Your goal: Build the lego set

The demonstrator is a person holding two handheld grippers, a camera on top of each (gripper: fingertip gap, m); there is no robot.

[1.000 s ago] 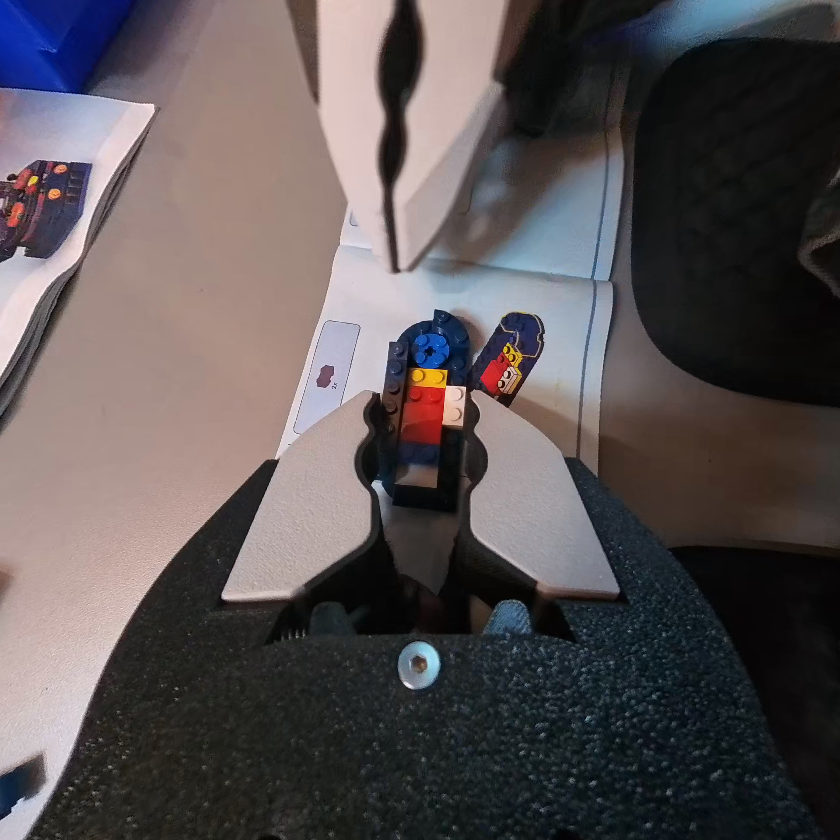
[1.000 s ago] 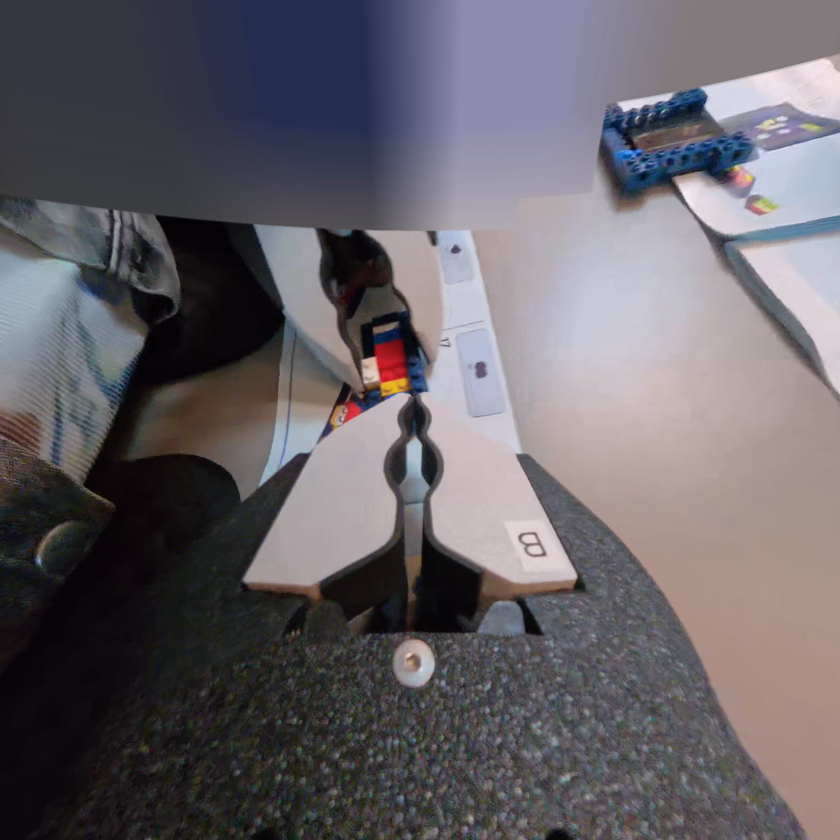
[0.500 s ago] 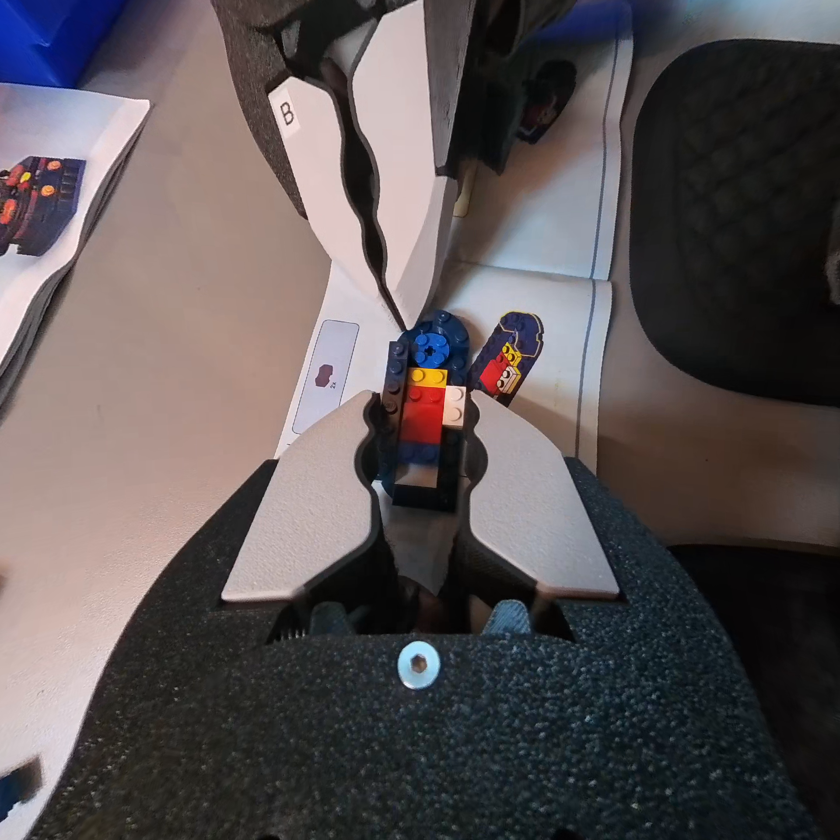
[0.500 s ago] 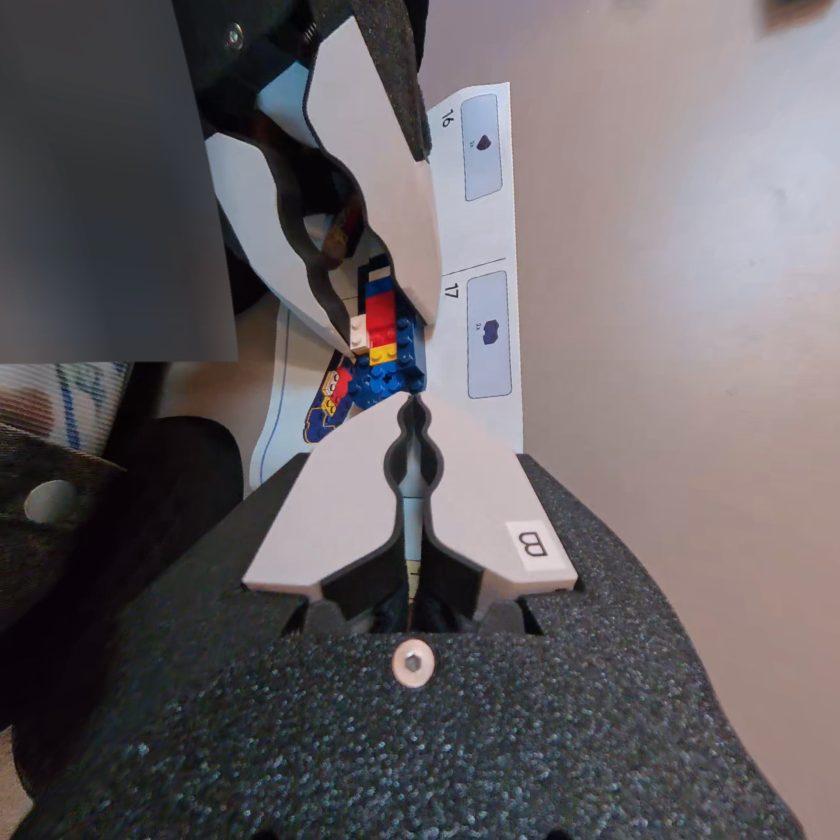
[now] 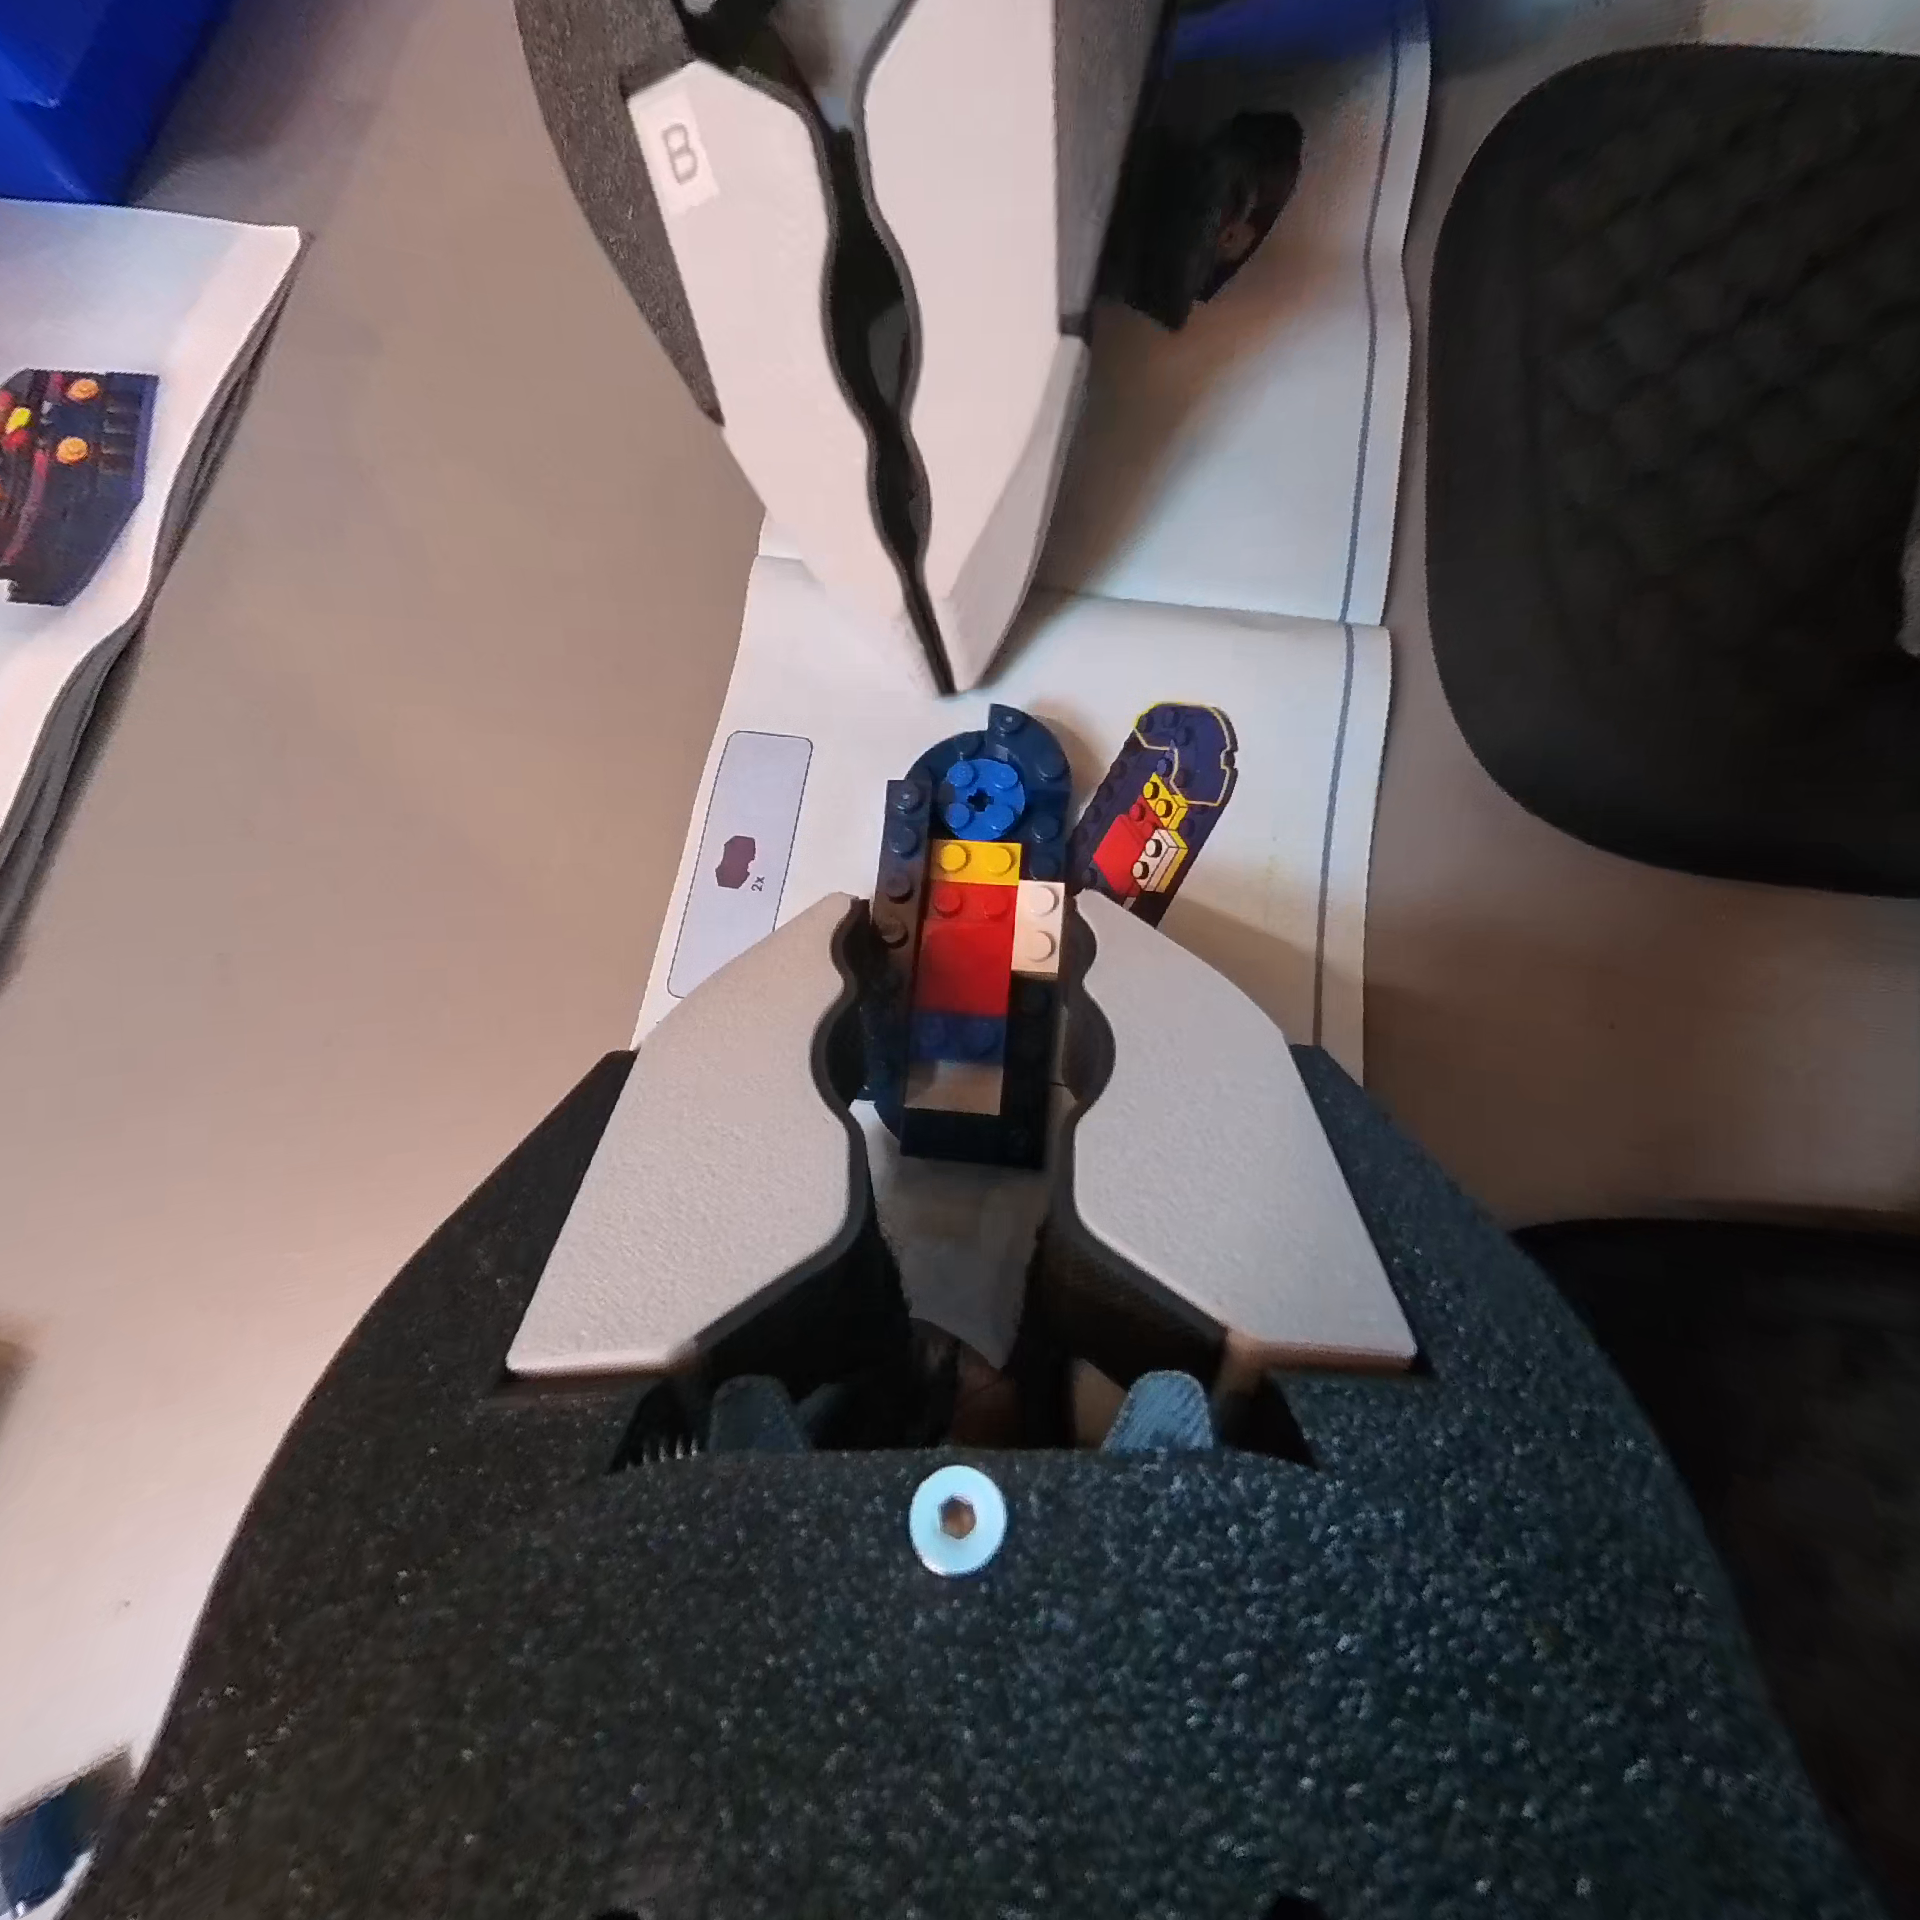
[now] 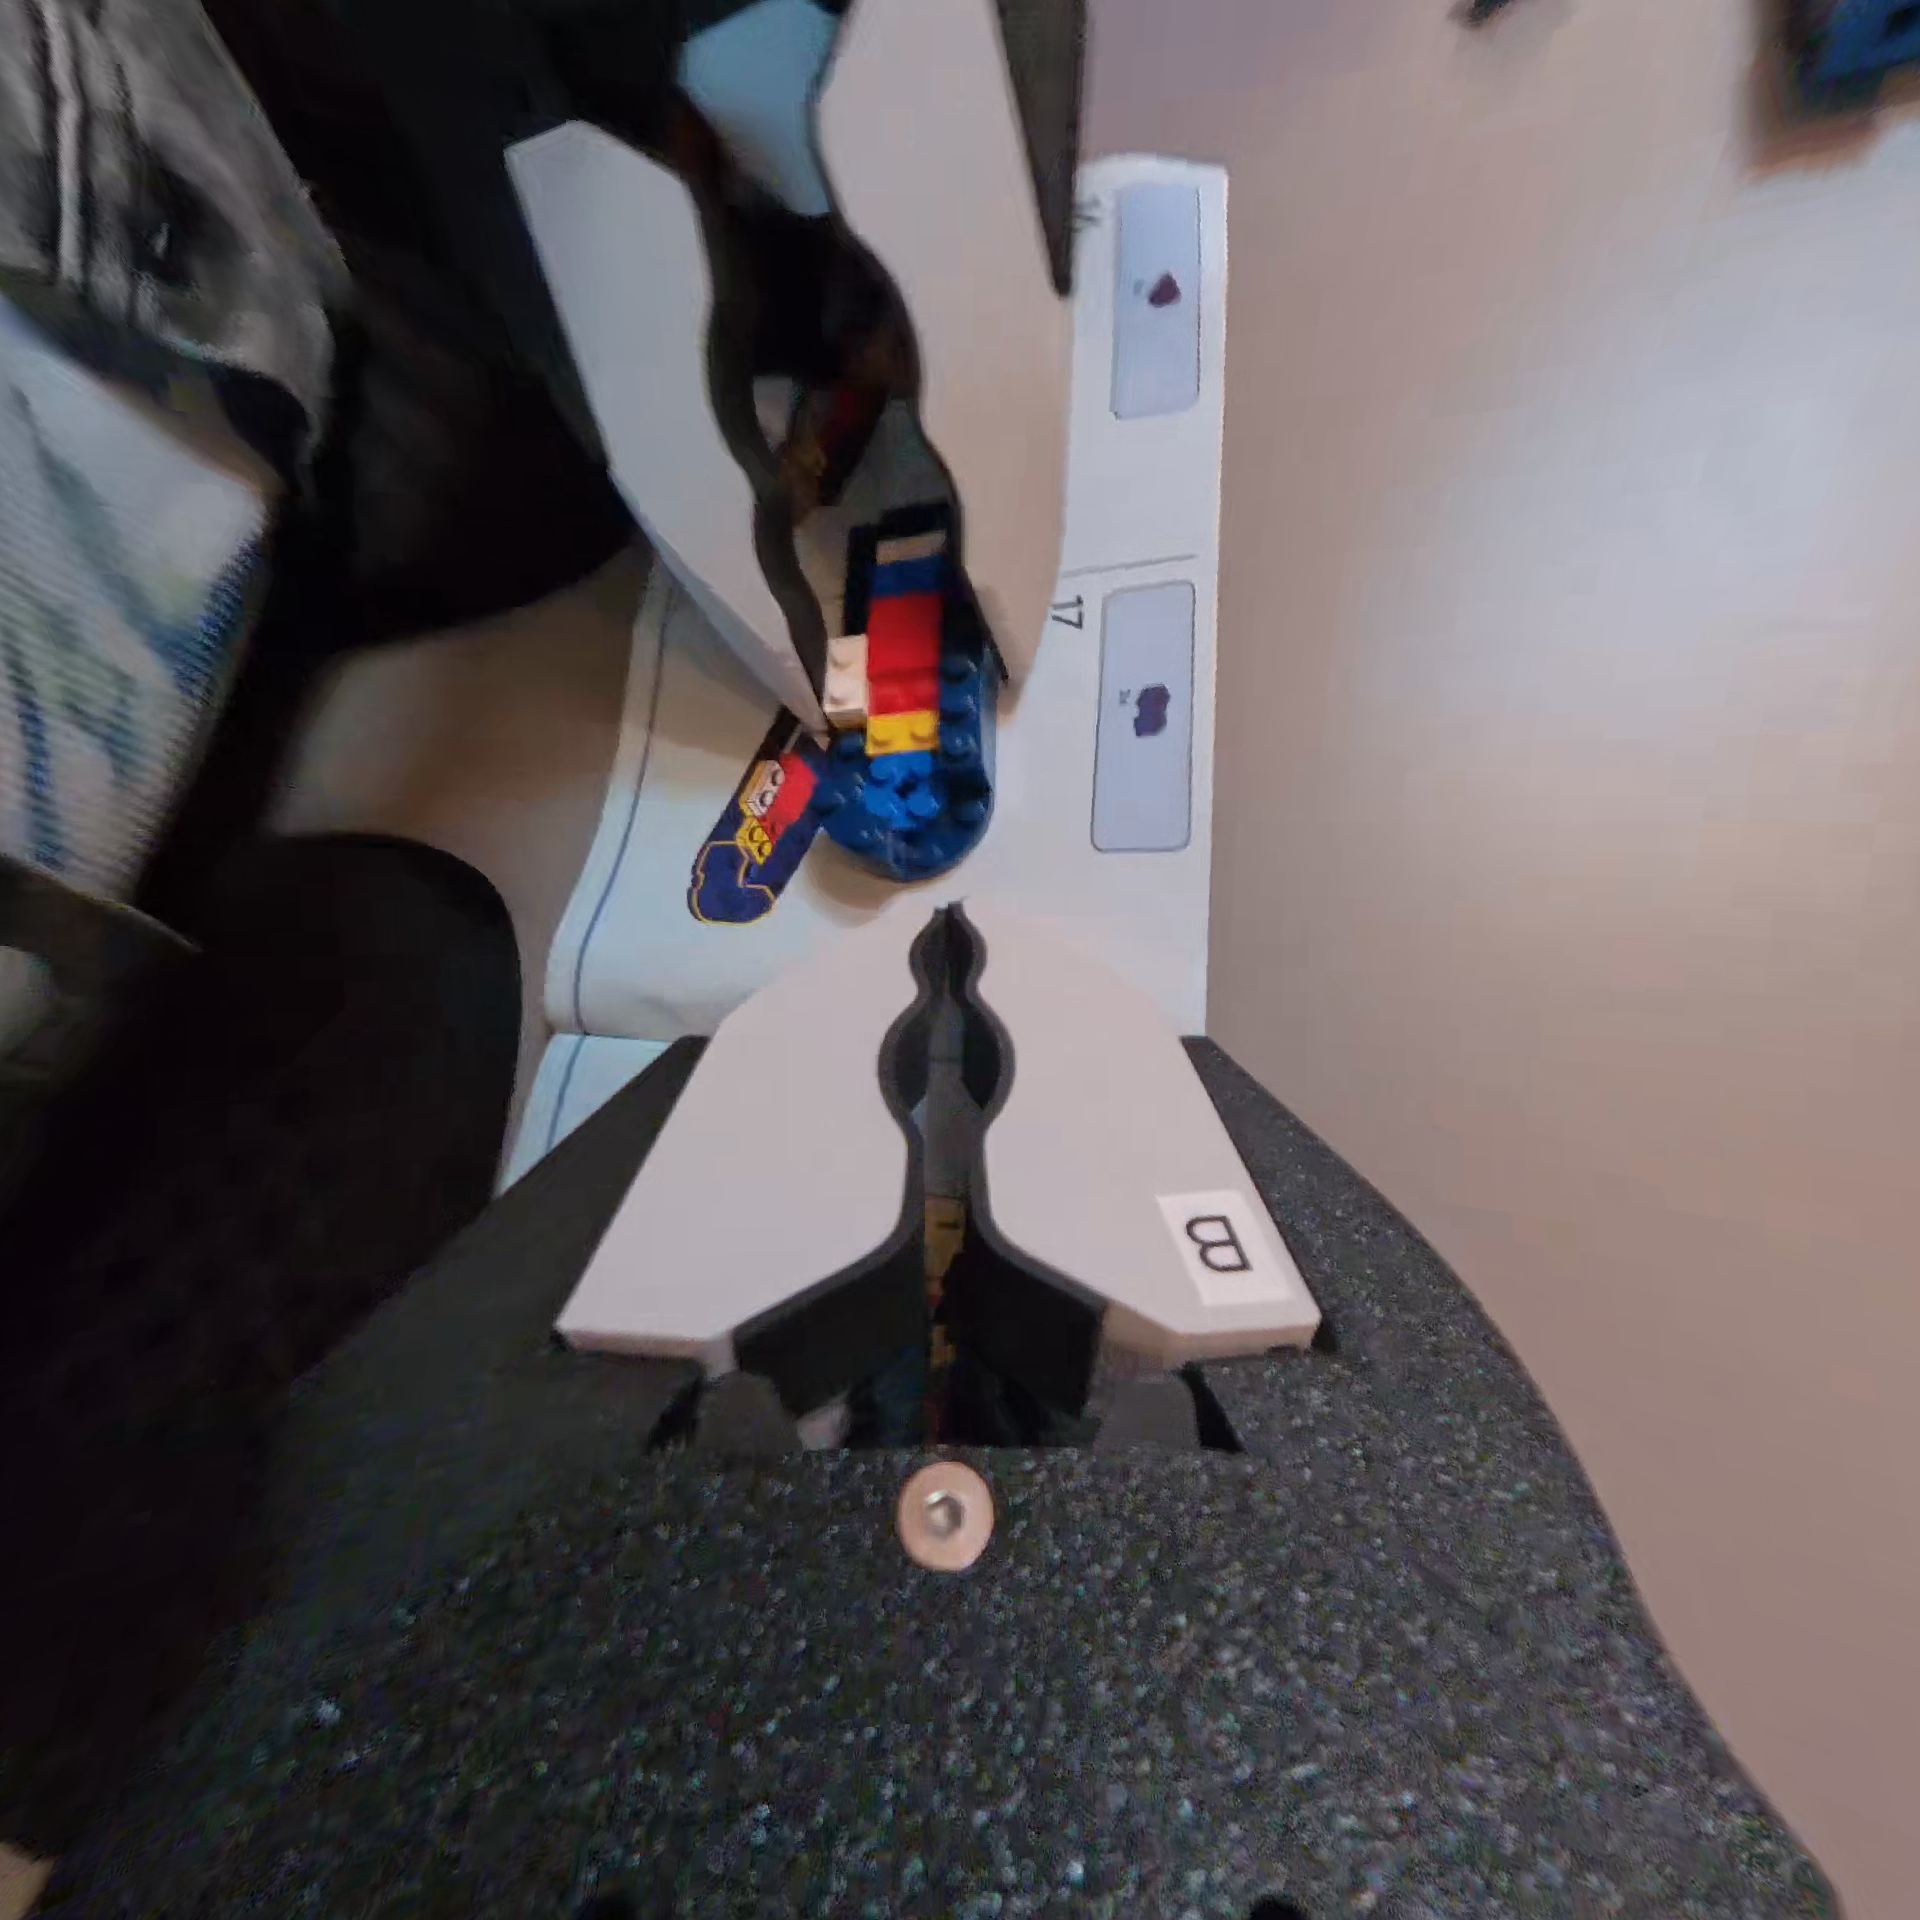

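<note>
Warm, soft indoor light falls evenly on the matte beige tabletop (image 5: 468, 831), without glare. Faint shadows lie beneath the closed white fingers of the right gripper (image 6: 948, 914). The left wrist view is sharp ahead of its tool; the right wrist view is motion-blurred throughout. Wide-angle bending curves both pictures' edges.

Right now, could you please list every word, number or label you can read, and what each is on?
I won't copy writing; this is where it stands.
White sticker on the right tool: one character.
Open booklet: a step number beside the grey parts box.
Inside that box: a tiny count mark.
</note>
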